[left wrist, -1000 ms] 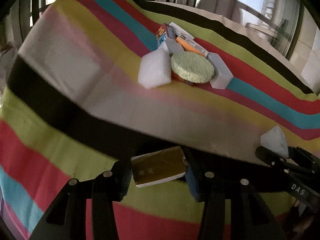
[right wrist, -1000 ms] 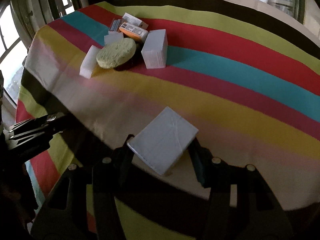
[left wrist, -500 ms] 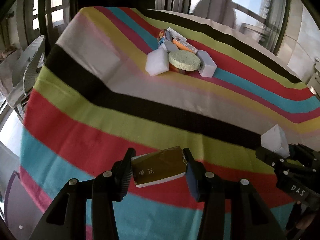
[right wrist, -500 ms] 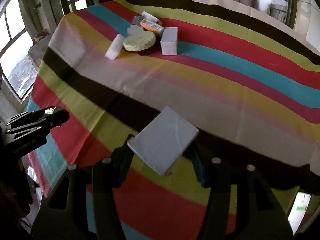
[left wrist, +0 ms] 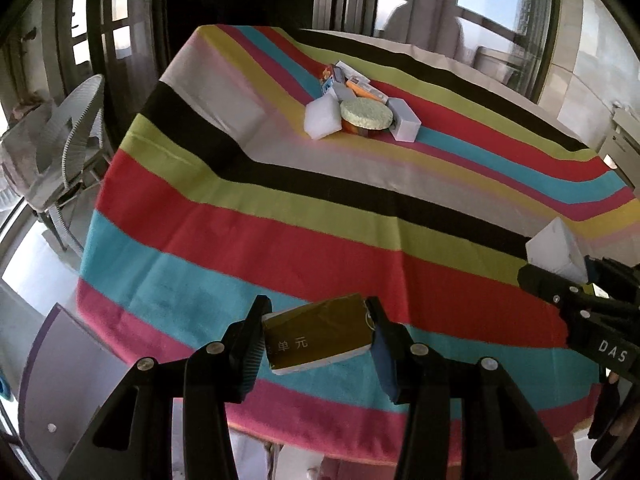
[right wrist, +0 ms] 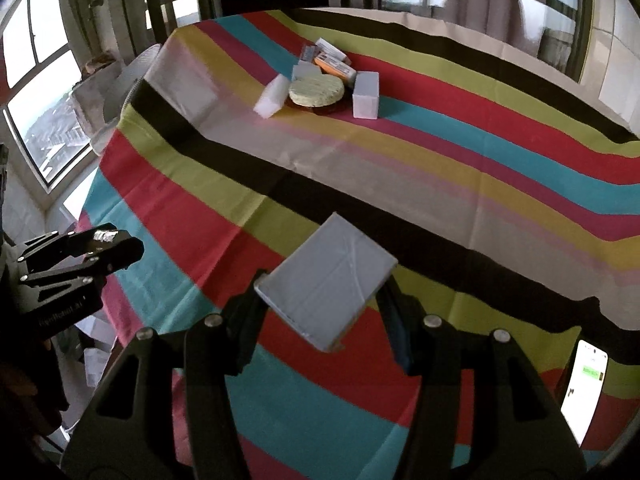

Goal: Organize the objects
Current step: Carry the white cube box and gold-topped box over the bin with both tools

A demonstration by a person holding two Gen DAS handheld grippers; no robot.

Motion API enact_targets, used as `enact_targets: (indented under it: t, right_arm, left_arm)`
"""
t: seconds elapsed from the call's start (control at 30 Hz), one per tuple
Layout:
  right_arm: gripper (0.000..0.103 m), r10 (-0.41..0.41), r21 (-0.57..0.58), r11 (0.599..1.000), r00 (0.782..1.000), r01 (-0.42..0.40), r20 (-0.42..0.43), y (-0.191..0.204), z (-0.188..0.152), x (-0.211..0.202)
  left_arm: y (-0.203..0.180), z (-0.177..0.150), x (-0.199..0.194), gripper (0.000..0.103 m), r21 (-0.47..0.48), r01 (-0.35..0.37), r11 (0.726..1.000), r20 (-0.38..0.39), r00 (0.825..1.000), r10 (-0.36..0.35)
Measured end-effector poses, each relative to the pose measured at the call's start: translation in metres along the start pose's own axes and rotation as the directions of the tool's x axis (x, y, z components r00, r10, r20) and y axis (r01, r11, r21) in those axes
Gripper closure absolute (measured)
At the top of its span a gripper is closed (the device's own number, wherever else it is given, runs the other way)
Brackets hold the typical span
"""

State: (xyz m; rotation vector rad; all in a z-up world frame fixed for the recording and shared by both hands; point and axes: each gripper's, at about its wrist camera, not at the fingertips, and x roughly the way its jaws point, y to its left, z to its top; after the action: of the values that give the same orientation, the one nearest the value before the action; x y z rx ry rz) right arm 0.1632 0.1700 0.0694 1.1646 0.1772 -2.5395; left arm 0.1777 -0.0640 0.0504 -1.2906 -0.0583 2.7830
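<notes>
My left gripper [left wrist: 316,332] is shut on a gold packet [left wrist: 318,334] with white printed characters, held in the air in front of the table's near edge. My right gripper [right wrist: 324,292] is shut on a flat white box [right wrist: 326,278], tilted, also held off the table; it shows at the right of the left wrist view [left wrist: 556,252]. Far back on the striped tablecloth [left wrist: 320,216] lies a pile: a round green sponge [left wrist: 366,114], a white foam block [left wrist: 322,122], a white box [left wrist: 406,122], and small coloured cartons [left wrist: 344,80].
A standing fan [left wrist: 60,140] is left of the table. Windows run behind it. A lit phone [right wrist: 586,388] shows at the lower right of the right wrist view. A grey-purple surface [left wrist: 64,380] sits low on the left below the table edge.
Both grippers have pulled back and up from the table, each still holding its object. The pile now looks much farther away and the table's hanging front edge has come into view.
</notes>
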Motion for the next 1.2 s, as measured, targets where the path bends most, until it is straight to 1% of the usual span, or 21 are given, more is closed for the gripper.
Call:
enact_targets:
  t: [0.27,0.53,0.9,1.2]
  right_arm:
    - [0.045,0.004,-0.036,0.999,1.000,-0.003,0.021,0.017,-0.010,-0.025]
    - [0.045,0.019,-0.092,0.996,0.999,-0.015,0.035,0.046,-0.017,-0.044]
    - [0.045,0.064,-0.203,0.978,0.997,-0.056,0.034,0.103,-0.024,-0.058]
    - [0.045,0.126,-0.309,0.944,0.992,-0.114,0.018,0.154,-0.034,-0.064]
  left_arm:
    - [0.007,-0.018,-0.023,0.055,-0.004,0.001,1.000,0.021,1.000,-0.001]
    - [0.023,-0.037,-0.045,0.055,-0.024,-0.007,1.000,0.044,0.999,0.008]
    - [0.063,-0.063,-0.073,0.055,-0.061,-0.043,0.997,0.070,0.996,0.047]
    - [0.098,-0.086,-0.087,0.054,-0.121,-0.083,0.989,0.070,0.993,0.092]
